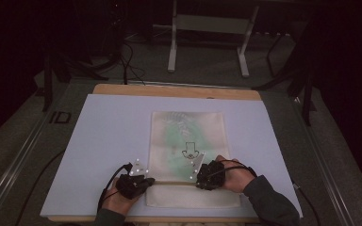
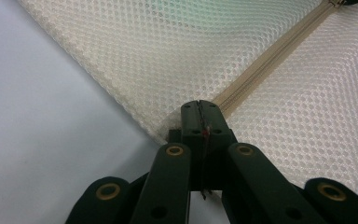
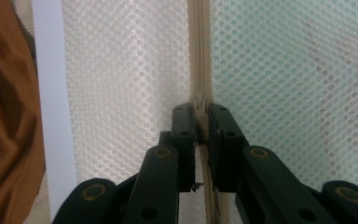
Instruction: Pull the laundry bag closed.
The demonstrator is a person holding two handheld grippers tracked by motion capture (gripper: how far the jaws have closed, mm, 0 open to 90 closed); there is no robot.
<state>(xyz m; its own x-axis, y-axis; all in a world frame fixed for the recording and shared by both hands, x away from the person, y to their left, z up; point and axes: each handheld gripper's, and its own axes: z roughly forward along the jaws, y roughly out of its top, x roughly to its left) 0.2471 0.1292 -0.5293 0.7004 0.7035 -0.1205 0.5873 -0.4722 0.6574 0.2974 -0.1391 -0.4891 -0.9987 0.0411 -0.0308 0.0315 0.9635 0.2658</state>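
Dim room; grey floor [image 1: 207, 56], white frame legs [image 1: 172, 47], dark surroundings.

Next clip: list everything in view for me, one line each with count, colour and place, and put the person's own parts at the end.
mesh bag: one, cream mesh with green contents showing through, flat at the middle of the near half of the sheet.
zip: one, beige, running across the bag near its near end.
zip slider: one, pale, on the zip between the right gripper's jaws.
sheet: one, white, covering the table.
table: one, wooden, its edge showing past the sheet's far side.
stand: one, white legs, on the floor beyond the table.
left gripper: one, black, jaws together at the bag's left edge where the zip ends.
right gripper: one, black, jaws closed on the zip slider.
hands: two, each holding a gripper at the near edge.
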